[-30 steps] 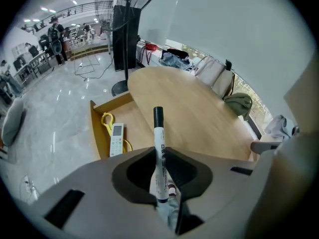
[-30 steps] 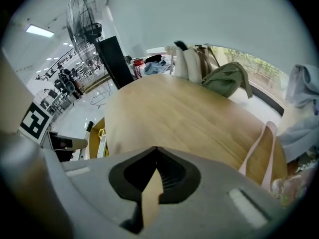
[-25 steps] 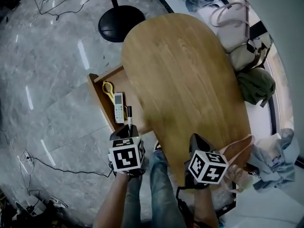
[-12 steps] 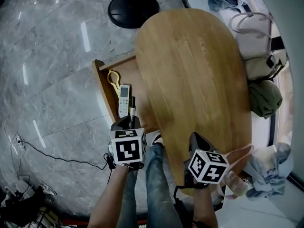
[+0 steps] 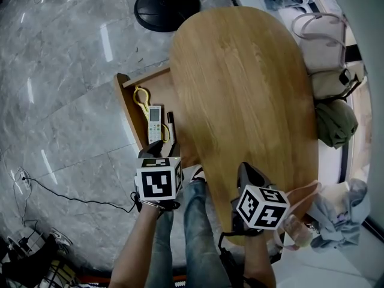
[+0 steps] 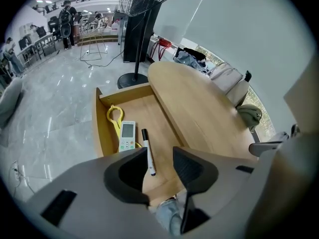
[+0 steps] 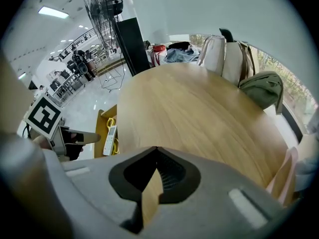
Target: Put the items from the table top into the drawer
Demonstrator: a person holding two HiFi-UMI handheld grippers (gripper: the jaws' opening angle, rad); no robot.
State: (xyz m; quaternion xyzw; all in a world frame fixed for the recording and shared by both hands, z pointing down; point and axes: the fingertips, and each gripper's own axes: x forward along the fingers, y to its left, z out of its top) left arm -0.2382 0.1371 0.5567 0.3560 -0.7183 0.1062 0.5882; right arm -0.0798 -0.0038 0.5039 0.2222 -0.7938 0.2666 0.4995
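Observation:
The open wooden drawer (image 5: pixel 123 107) juts out left of the oval wooden table (image 5: pixel 240 89). In it lie yellow scissors (image 5: pixel 142 98), a white remote (image 5: pixel 155 123) and a white marker with a black cap (image 5: pixel 171 125). My left gripper (image 5: pixel 157 152) hangs over the drawer's near end. Its jaws have just been opening and stand apart, and the marker (image 6: pixel 148 153) lies free on the drawer floor (image 6: pixel 154 113) below them, beside the remote (image 6: pixel 127 136). My right gripper (image 5: pixel 246 174) is over the table's near edge, shut (image 7: pixel 155 153) with nothing held.
A fan's black round base (image 5: pixel 167 5) stands on the marble floor beyond the drawer. Bags (image 5: pixel 327 41) and a green pack (image 5: pixel 336 122) sit along the table's right side. The person's jeans-clad legs (image 5: pixel 198 221) are between the grippers. A cable (image 5: pixel 60 197) trails on the floor.
The left gripper held the marker upright over the drawer; its jaws have now parted and the marker lies flat in the drawer next to the remote. Both grippers sank slightly.

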